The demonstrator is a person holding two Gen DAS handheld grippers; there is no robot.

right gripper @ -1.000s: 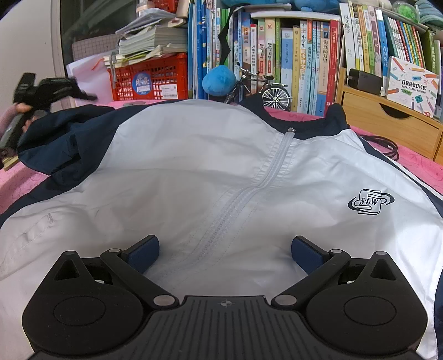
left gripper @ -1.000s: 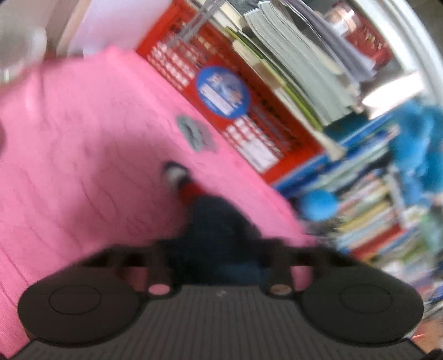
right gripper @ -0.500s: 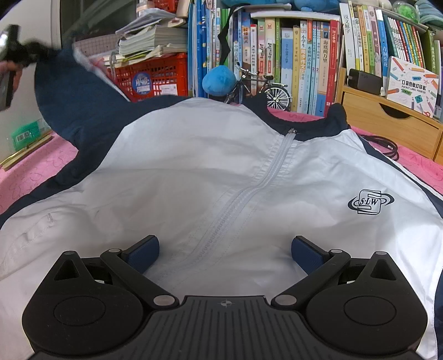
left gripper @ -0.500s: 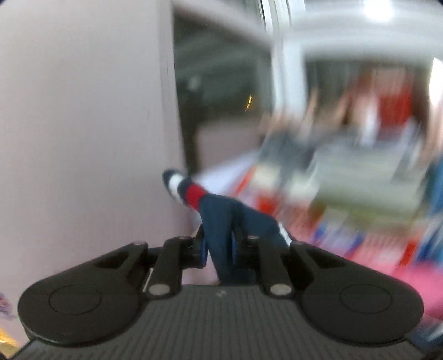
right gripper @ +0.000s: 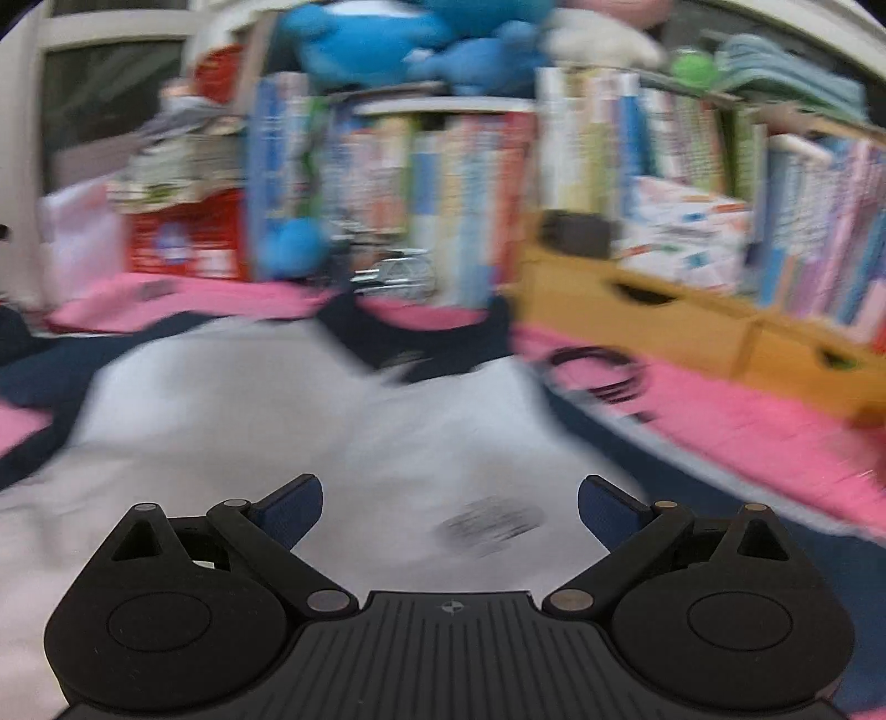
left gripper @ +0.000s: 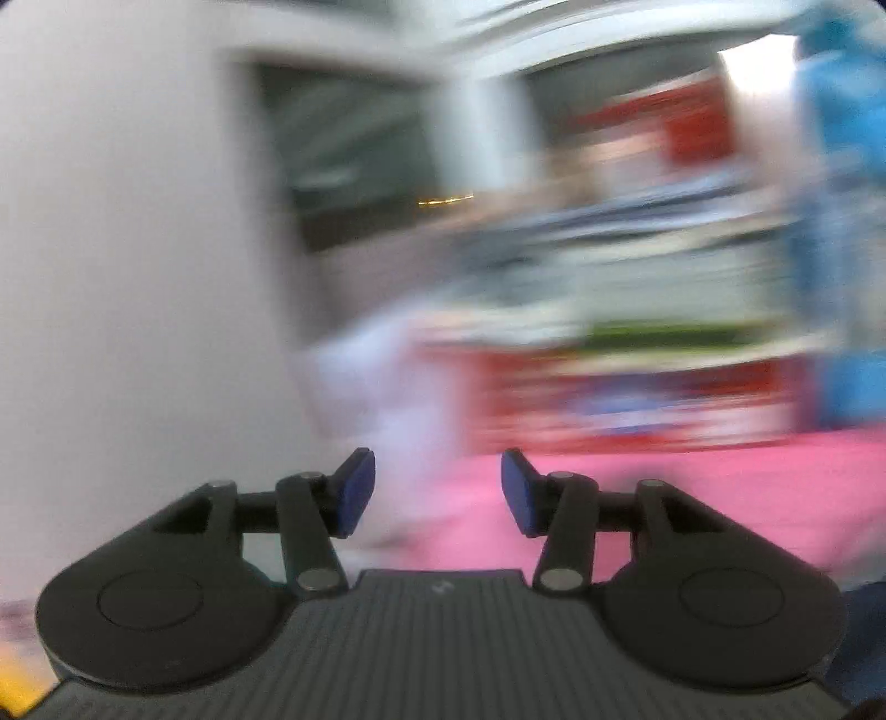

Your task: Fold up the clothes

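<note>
The white-and-navy jacket point(right gripper: 232, 421) lies spread flat on the desk directly under and ahead of the right claw point(right gripper: 449, 507), whose blue pads point(right gripper: 290, 507) stand wide apart with nothing between them; the white front panel fills the space between the fingers, a dark smudge of a printed logo point(right gripper: 490, 523) sits just ahead and slightly right of the claw, and the navy collar point(right gripper: 415, 338) lies farther out in front. The left claw point(left gripper: 437, 490) is also spread open and holds nothing; only a sliver of dark navy cloth point(left gripper: 864, 626) shows at its far right edge, low down, and I cannot tell whether that is a sleeve. The desk is covered by a pink cloth point(right gripper: 720, 421) that runs out past the jacket on both sides. Beyond the right claw stands a row of upright books point(right gripper: 470, 183) with blue plush toys point(right gripper: 410, 39) on top, a red basket point(right gripper: 188, 238) stacked with papers to the left, a wooden drawer unit point(right gripper: 653, 310) to the right, and a coil of dark cable point(right gripper: 601, 374) on the pink cloth beside the jacket's shoulder. Ahead of the left claw there is a pale wall point(left gripper: 127, 277) and a dark window point(left gripper: 354, 160). Both views are heavily smeared, the left one so much that the shelves are only bands of colour.
</note>
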